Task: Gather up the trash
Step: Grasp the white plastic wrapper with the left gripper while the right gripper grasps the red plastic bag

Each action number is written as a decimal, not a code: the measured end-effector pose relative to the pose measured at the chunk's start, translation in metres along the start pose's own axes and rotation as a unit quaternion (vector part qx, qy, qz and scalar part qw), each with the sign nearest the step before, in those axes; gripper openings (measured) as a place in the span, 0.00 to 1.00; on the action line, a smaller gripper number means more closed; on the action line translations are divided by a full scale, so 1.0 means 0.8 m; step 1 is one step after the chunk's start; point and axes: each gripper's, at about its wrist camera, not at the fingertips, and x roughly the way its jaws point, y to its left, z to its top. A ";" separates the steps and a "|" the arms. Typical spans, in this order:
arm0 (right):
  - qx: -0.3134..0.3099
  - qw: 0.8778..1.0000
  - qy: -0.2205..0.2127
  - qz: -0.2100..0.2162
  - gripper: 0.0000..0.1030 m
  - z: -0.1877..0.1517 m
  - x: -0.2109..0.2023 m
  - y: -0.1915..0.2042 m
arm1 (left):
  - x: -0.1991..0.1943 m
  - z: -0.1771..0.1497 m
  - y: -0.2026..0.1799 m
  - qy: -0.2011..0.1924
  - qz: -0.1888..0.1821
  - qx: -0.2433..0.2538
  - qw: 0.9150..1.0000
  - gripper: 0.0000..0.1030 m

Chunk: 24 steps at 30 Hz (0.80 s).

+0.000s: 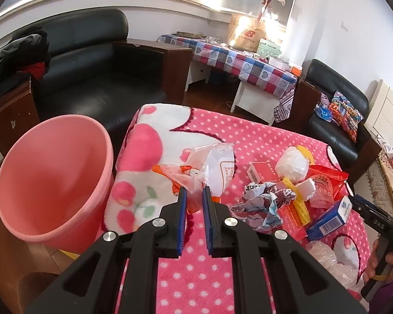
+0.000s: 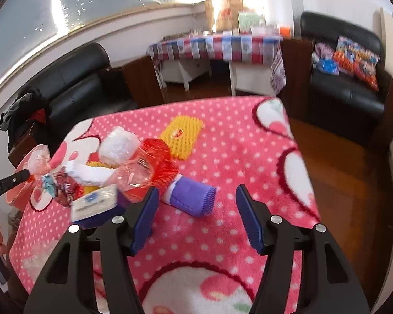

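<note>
At the far left of the left wrist view stood the pink bin (image 1: 53, 178), its mouth open and tipped toward the camera, set just beside the blanket-covered table (image 1: 196, 274), probably so that trash could be carried over the edge and dropped in. To its right, the left gripper (image 1: 194, 192) had its jaws drawn close together on a crumpled clear plastic bag (image 1: 212, 168) with orange print; the bag stood up from the blanket between the blue pads, so I judged it pinched and ready to be swung left to the bin.

Further right lay the rest of the pile, bunched together near the table's middle: a crumpled wrapper (image 1: 259, 204), a small red box (image 1: 262, 171), a white wad (image 1: 293, 164), a red snack packet (image 1: 325, 180) and a blue carton (image 1: 330, 217). Near the right edge the other tool's black body was visible.

From the right wrist view, the same heap sat left of centre, with a yellow spiky pad (image 2: 182, 137) farther back and a purple roll (image 2: 194, 197) lying on its side nearer. The right gripper (image 2: 196, 198) had its jaws spread wide and held nothing, hanging just short of the purple roll, seemingly lined up to take it next. That view was blurred, so finer contact could not be judged.
</note>
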 end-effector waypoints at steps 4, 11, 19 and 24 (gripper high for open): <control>0.014 0.999 0.031 0.003 0.38 0.001 0.024 -0.008 | 0.002 0.001 0.003 0.003 0.004 -0.005 1.000 0.11; 0.031 0.999 0.030 0.018 0.14 -0.006 0.016 -0.015 | 0.002 0.003 0.000 0.000 0.000 0.001 1.000 0.11; 0.032 0.999 -0.015 -0.015 0.06 -0.010 -0.039 -0.022 | -0.016 0.002 -0.009 -0.015 -0.013 0.006 1.000 0.11; 0.021 0.998 -0.047 -0.034 0.01 -0.009 -0.079 -0.020 | -0.030 0.002 -0.010 -0.026 -0.020 0.006 0.999 0.11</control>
